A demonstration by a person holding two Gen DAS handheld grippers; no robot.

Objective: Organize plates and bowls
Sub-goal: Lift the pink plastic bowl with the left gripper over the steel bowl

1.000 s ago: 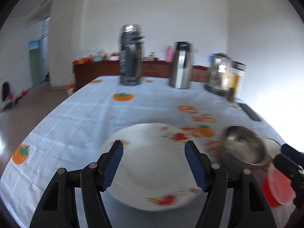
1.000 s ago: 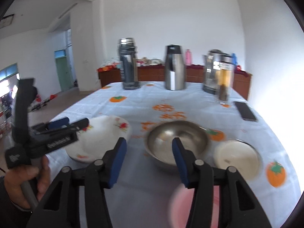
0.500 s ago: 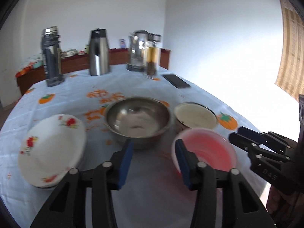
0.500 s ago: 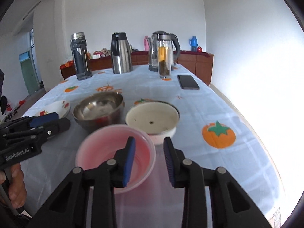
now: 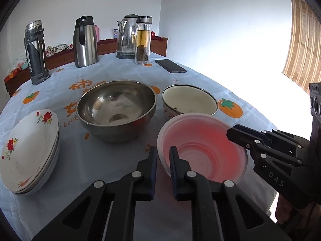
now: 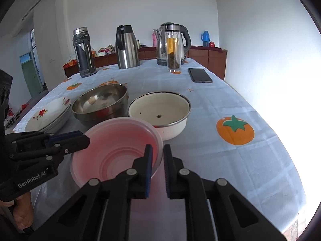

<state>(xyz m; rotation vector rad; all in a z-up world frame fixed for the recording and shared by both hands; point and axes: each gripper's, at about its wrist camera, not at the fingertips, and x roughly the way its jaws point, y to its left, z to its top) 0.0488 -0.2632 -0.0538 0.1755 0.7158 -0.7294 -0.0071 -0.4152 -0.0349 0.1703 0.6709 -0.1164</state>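
A pink plastic bowl point(image 5: 202, 148) point(image 6: 118, 150) sits at the table's near edge. My left gripper point(image 5: 163, 161) is shut on its left rim. My right gripper point(image 6: 157, 160) is shut on its right rim; it also shows in the left wrist view point(image 5: 238, 138). Behind the pink bowl stand a steel bowl point(image 5: 116, 108) point(image 6: 100, 104) and a white enamel bowl point(image 5: 189, 102) point(image 6: 160, 110). A stack of white flowered plates point(image 5: 28, 150) point(image 6: 48, 116) lies at the left.
At the back of the table point(image 6: 220, 100) stand a dark flask point(image 5: 35, 52), a steel jug point(image 5: 85, 42), a kettle point(image 5: 127, 37) and a glass tea bottle point(image 5: 142, 40). A phone point(image 5: 170, 65) lies at the back right. The table edge runs close on the right.
My left gripper swung right from the plates to the pink bowl and closed on its rim. My right gripper moved down to the same bowl and closed on its opposite rim.
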